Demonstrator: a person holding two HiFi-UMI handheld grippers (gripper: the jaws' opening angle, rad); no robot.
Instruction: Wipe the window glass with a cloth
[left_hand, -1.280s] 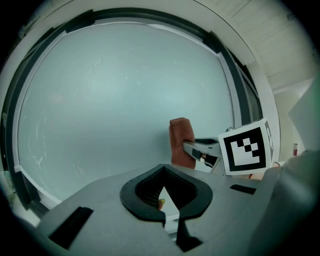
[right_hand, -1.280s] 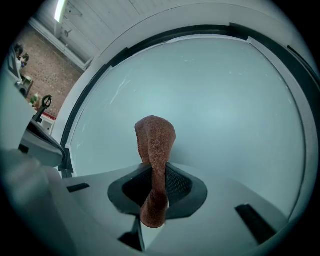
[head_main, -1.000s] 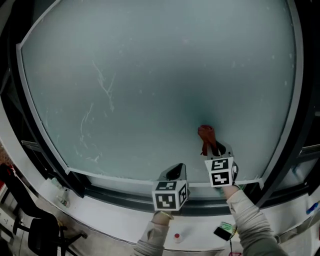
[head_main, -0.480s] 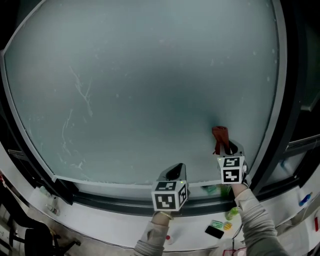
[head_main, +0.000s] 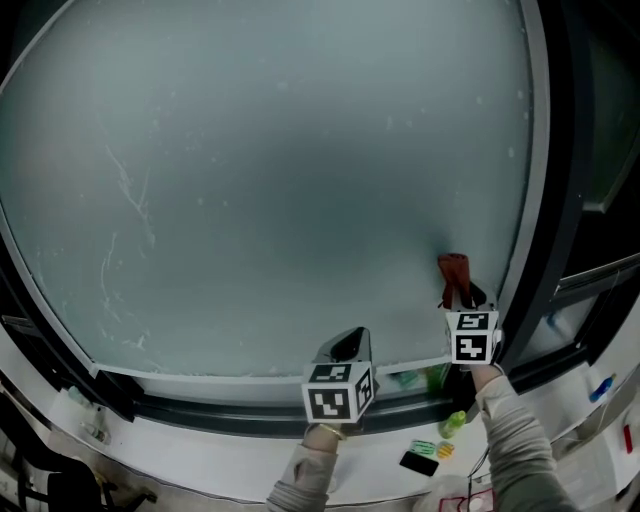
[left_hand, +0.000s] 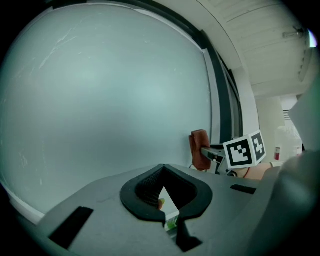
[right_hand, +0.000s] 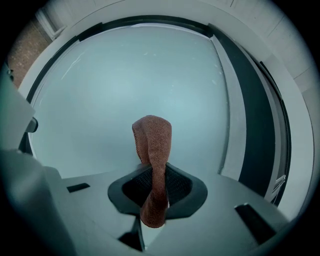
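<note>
Cloth (head_main: 453, 270) farther right on glass (head_main: 280, 170)

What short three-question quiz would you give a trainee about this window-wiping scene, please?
1. True or false: the left gripper holds the cloth.
2. In the head view, which part of the window glass is the cloth nearest? A) upper left B) centre C) lower right
3. Fill in: the cloth's colour is ____.

Key:
1. False. The right gripper is shut on it, and the left gripper holds nothing.
2. C
3. reddish-brown
</note>
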